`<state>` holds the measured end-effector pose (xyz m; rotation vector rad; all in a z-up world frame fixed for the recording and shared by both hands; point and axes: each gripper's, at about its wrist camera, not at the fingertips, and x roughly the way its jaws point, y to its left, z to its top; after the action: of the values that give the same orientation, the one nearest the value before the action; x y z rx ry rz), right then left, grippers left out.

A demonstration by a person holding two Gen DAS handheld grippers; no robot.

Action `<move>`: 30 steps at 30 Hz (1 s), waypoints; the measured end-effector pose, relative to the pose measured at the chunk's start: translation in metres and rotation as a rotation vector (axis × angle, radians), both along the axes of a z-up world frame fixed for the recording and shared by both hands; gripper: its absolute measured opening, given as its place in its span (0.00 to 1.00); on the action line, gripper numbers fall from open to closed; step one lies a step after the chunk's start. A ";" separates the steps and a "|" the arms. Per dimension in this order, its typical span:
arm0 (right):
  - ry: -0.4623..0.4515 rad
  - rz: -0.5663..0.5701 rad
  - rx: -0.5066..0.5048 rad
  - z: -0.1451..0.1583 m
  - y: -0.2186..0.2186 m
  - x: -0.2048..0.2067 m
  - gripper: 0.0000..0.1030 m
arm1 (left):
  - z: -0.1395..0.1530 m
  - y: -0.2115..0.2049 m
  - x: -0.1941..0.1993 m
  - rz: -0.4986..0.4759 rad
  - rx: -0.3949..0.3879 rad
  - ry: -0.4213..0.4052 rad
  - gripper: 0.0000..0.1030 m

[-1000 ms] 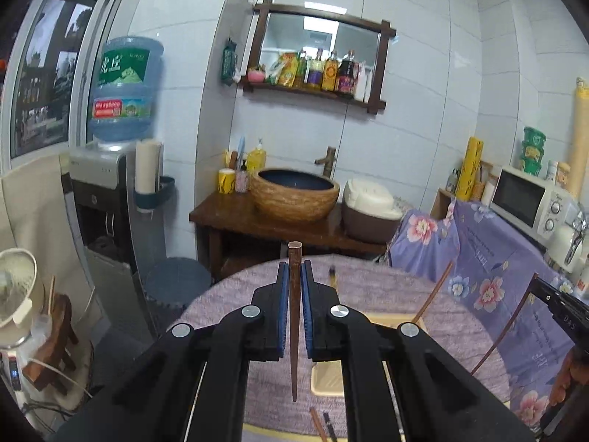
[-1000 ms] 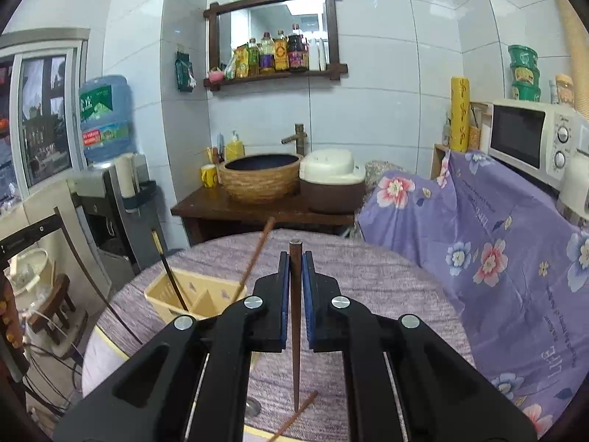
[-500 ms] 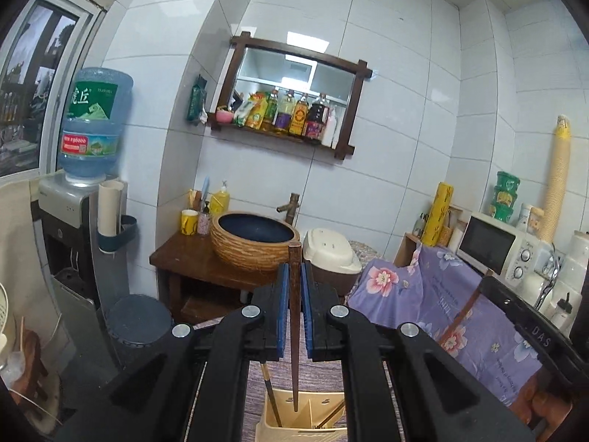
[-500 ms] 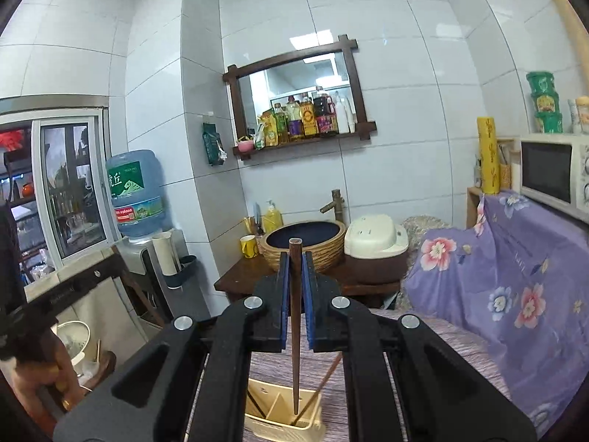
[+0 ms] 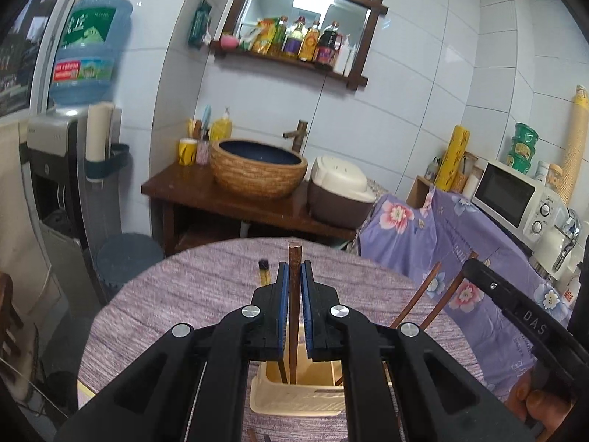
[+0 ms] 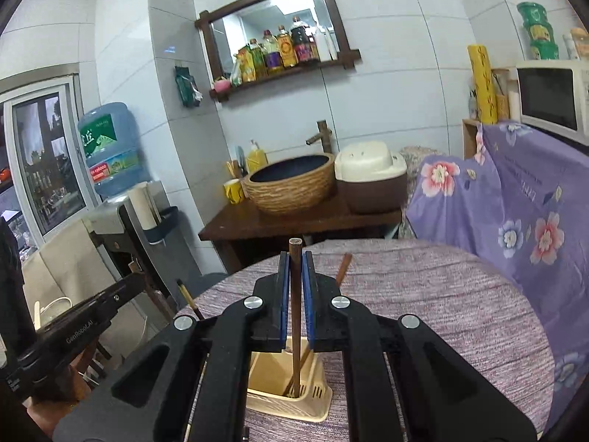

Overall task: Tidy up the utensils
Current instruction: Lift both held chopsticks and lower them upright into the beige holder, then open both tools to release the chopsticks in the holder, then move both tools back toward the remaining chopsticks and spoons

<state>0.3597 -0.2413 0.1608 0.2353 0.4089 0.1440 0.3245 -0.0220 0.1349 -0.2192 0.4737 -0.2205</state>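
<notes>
Left wrist view first: my left gripper (image 5: 293, 287) has its fingers (image 5: 282, 305) clamped on a brown chopstick (image 5: 293, 313). The stick's long axis runs straight along the fingers, blunt end poking out at 12 o'clock and the tip down inside the cream utensil holder (image 5: 298, 397). That holder sits on the round bench (image 5: 191, 294) with the purple woven cover, closer to the near rim; plenty of bare cloth at 12 and 9 o'clock, and the far rim curves just past the stick's end. A dark-tipped chopstick (image 5: 263, 270) stands in the holder just left of my fingers, and two more brown ones (image 5: 416, 302) lean out toward 2 o'clock. At 3 o'clock I can see the other tool's body with "DAS" printed on it.

Right wrist view, same deal: right gripper (image 6: 295, 287) pinched tight on its own chopstick (image 6: 295, 313), axis along the fingers, tip down in the holder's (image 6: 313, 405) compartment. Bench cloth is wide open from 1 to 3 o'clock. At 9 o'clock the other tool reads "GenRoboLAI", as far as I can make out. The water jug (image 6: 110, 147) label has Chinese characters I can't read.
</notes>
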 end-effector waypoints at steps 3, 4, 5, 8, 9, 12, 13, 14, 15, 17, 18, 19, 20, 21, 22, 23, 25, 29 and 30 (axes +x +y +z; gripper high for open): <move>0.027 0.000 0.012 -0.010 -0.004 0.005 0.08 | -0.010 0.002 0.005 -0.002 -0.001 0.028 0.08; 0.022 -0.003 0.011 -0.011 -0.005 0.005 0.08 | -0.013 0.002 0.007 -0.003 -0.001 0.034 0.08; 0.019 -0.007 0.003 -0.013 -0.005 0.005 0.08 | -0.015 0.002 0.008 -0.002 -0.003 0.039 0.08; 0.012 -0.007 0.001 -0.014 -0.005 0.003 0.08 | -0.021 0.004 0.009 -0.002 -0.006 0.049 0.08; 0.010 -0.007 0.000 -0.014 -0.005 0.003 0.08 | -0.022 0.004 0.010 -0.005 -0.002 0.056 0.08; 0.012 -0.001 -0.005 -0.016 -0.003 0.003 0.09 | -0.026 0.003 0.010 -0.011 -0.009 0.065 0.08; 0.013 0.002 -0.009 -0.018 -0.002 0.001 0.09 | -0.026 0.004 0.009 -0.014 -0.014 0.066 0.13; 0.010 0.001 -0.016 -0.018 -0.001 -0.001 0.11 | -0.027 0.004 0.007 -0.017 -0.014 0.066 0.19; 0.006 0.000 -0.027 -0.020 0.000 -0.004 0.19 | -0.027 0.005 0.004 -0.019 -0.012 0.062 0.35; -0.008 0.005 -0.032 -0.022 0.001 -0.013 0.41 | -0.027 0.007 -0.005 -0.019 -0.006 0.045 0.52; -0.018 0.005 -0.032 -0.023 0.001 -0.018 0.47 | -0.028 0.008 -0.009 -0.021 -0.001 0.039 0.54; -0.025 0.010 -0.040 -0.025 0.002 -0.025 0.47 | -0.029 0.009 -0.015 -0.030 0.004 0.036 0.58; -0.026 0.020 -0.048 -0.028 0.002 -0.029 0.47 | -0.032 0.010 -0.022 -0.044 0.010 0.035 0.62; -0.021 0.035 -0.055 -0.031 0.003 -0.034 0.48 | -0.036 0.011 -0.027 -0.054 0.016 0.035 0.67; -0.012 0.050 -0.060 -0.035 0.004 -0.038 0.48 | -0.041 0.013 -0.034 -0.063 0.026 0.038 0.70; 0.007 0.070 -0.068 -0.043 0.004 -0.043 0.48 | -0.045 0.014 -0.038 -0.067 0.034 0.043 0.70; 0.048 0.096 -0.096 -0.060 0.007 -0.053 0.48 | -0.061 0.018 -0.051 -0.076 0.055 0.074 0.70; 0.121 0.106 -0.164 -0.096 0.014 -0.070 0.48 | -0.095 0.026 -0.068 -0.053 0.099 0.157 0.70; 0.146 0.102 -0.186 -0.107 0.016 -0.075 0.48 | -0.105 0.028 -0.073 -0.042 0.108 0.179 0.70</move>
<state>0.2852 -0.2256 0.0537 0.0417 0.5762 0.1883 0.2515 0.0058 0.0300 -0.1240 0.6669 -0.2164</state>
